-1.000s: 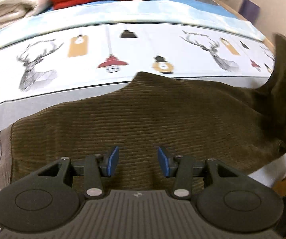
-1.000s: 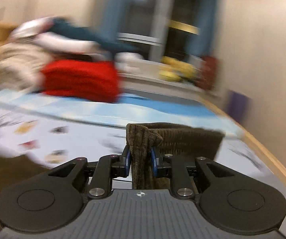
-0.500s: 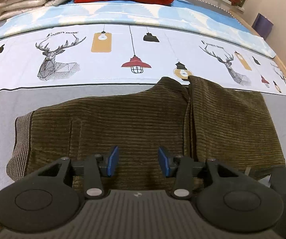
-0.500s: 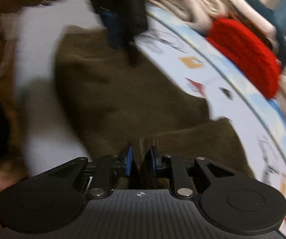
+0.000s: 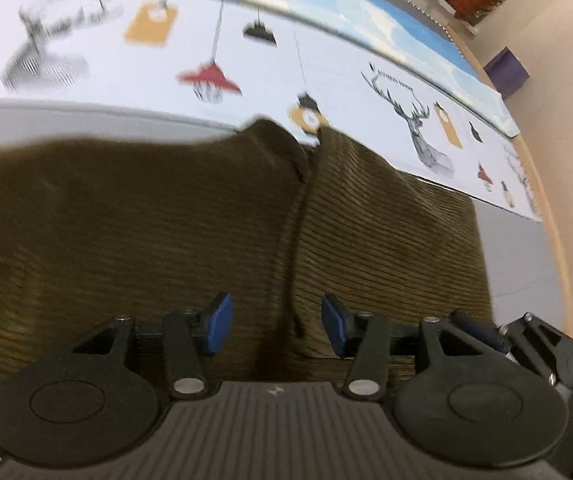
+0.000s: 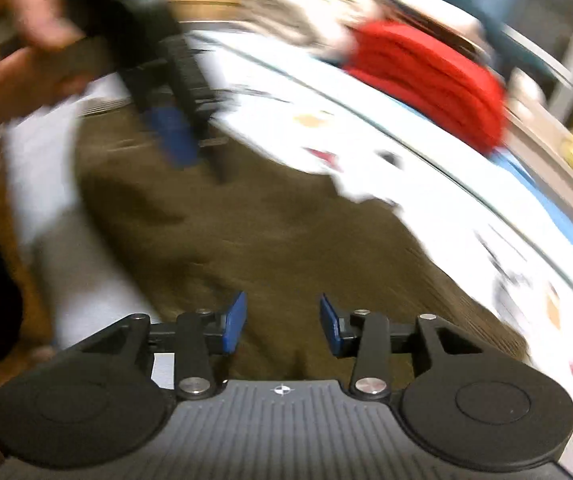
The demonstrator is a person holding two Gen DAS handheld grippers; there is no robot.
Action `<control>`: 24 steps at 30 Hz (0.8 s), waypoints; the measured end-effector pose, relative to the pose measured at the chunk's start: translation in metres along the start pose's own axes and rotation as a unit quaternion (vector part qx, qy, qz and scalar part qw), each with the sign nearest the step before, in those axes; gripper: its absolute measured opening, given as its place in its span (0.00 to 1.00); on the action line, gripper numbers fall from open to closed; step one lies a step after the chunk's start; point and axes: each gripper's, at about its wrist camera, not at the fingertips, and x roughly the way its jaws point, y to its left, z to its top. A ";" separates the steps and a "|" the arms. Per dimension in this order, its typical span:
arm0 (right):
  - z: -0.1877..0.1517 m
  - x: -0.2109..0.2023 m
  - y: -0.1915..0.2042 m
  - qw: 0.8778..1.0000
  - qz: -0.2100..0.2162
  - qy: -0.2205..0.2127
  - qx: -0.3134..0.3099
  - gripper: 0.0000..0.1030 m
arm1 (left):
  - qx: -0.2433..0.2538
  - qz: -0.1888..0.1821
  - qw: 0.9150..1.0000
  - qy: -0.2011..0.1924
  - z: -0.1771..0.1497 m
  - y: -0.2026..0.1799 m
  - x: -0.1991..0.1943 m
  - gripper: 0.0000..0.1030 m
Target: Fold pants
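**Corduroy pants, one fold laid, both claws free**

Olive-brown corduroy pants [image 5: 190,216]: lying flat on the bed [image 5: 526,248], over the grey strip of a printed cover [image 5: 326,52] with deer and lamp motifs. One section is doubled over the other; a raised ridge runs away from the near edge up the middle of the cloth where the layers meet.

Left claw [image 5: 273,329]: spread wide, nothing between the blue pads, poised low over the near edge and straddling the ridge.

Right claw [image 6: 280,329]: also wide and empty, just above the cloth on its own side. Its view is badly blurred, so the exact seam or hem beneath it cannot be told. It also shows the other tool and the person's hand [image 6: 18,40] across the pants.

Red folded blanket [image 6: 426,80]: stacked at the far side of the bed, well apart from the work.

Risks, as judged:
- A bite at the ridge may catch only the top layer, dragging the fold open.
- Both tools work close together at the near edge; a hurried reach could knock them together.
- The cloth lies at the bed's edge and could slide off if tugged towards the holder.
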 end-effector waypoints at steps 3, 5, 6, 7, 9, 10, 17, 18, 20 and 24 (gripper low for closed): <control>-0.018 -0.004 -0.034 0.996 -0.036 0.029 0.072 0.48 | -0.015 -0.003 0.999 0.031 0.001 -0.008 0.027 0.57; -0.034 -0.008 -0.049 0.992 -0.056 0.049 0.100 0.48 | -0.018 0.001 0.999 0.051 0.001 -0.014 0.046 0.59; -0.043 -0.012 -0.057 0.990 -0.062 0.056 0.111 0.48 | -0.015 0.011 0.998 0.060 0.000 -0.019 0.054 0.59; -0.050 -0.015 -0.063 0.989 -0.064 0.063 0.118 0.48 | -0.010 0.019 0.998 0.067 -0.001 -0.023 0.061 0.59; -0.068 -0.022 -0.069 0.986 -0.068 0.078 0.132 0.48 | 0.001 0.033 0.996 0.078 -0.003 -0.030 0.074 0.60; -0.072 -0.020 -0.069 0.984 -0.069 0.085 0.138 0.48 | 0.002 0.042 0.996 0.080 -0.004 -0.032 0.078 0.60; -0.099 -0.012 -0.085 0.975 -0.070 0.107 0.179 0.49 | 0.016 0.013 0.999 0.035 -0.009 -0.051 0.039 0.12; -0.099 -0.013 -0.084 0.975 -0.071 0.108 0.178 0.49 | 0.021 0.000 0.999 0.028 -0.013 -0.053 0.029 0.12; -0.102 -0.009 -0.086 0.974 -0.075 0.116 0.178 0.50 | 0.032 -0.001 0.999 0.038 -0.023 -0.052 0.024 0.11; -0.109 -0.004 -0.097 0.965 -0.070 0.143 0.207 0.50 | 0.046 0.065 0.993 0.089 -0.037 -0.040 0.051 0.16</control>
